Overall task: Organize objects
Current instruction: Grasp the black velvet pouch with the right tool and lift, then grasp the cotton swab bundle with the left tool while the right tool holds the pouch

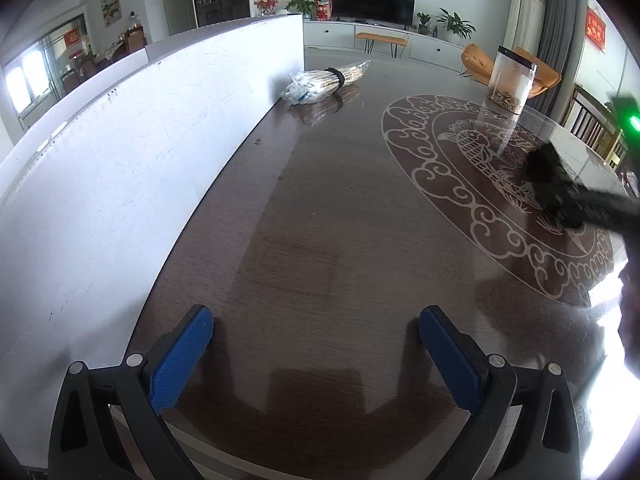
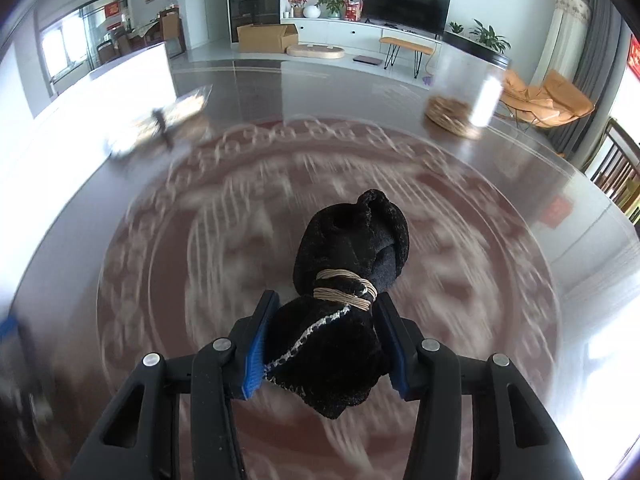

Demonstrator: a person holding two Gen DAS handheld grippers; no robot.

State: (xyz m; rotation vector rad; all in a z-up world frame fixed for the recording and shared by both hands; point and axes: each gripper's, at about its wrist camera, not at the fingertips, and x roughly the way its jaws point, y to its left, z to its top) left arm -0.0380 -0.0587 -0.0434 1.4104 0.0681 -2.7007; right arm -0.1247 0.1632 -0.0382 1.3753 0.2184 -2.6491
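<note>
My right gripper [image 2: 326, 312] is shut on a black fuzzy cloth bundle [image 2: 344, 280] tied with tan string, held above the patterned table; the view is motion-blurred. In the left wrist view the bundle [image 1: 546, 172] and the right gripper show at the right edge, over the round pattern. My left gripper [image 1: 316, 328] is open and empty, low over the dark table [image 1: 320, 200]. A plastic-wrapped bundle of sticks [image 1: 328, 80] lies at the far side by the white board. A clear jar [image 1: 510, 80] with bits in its bottom stands at the far right.
A white board [image 1: 140, 140] runs along the table's left side. The round ornament [image 1: 480, 184] covers the table's right half. The jar appears blurred in the right wrist view [image 2: 460, 114]. Chairs stand beyond the right table edge.
</note>
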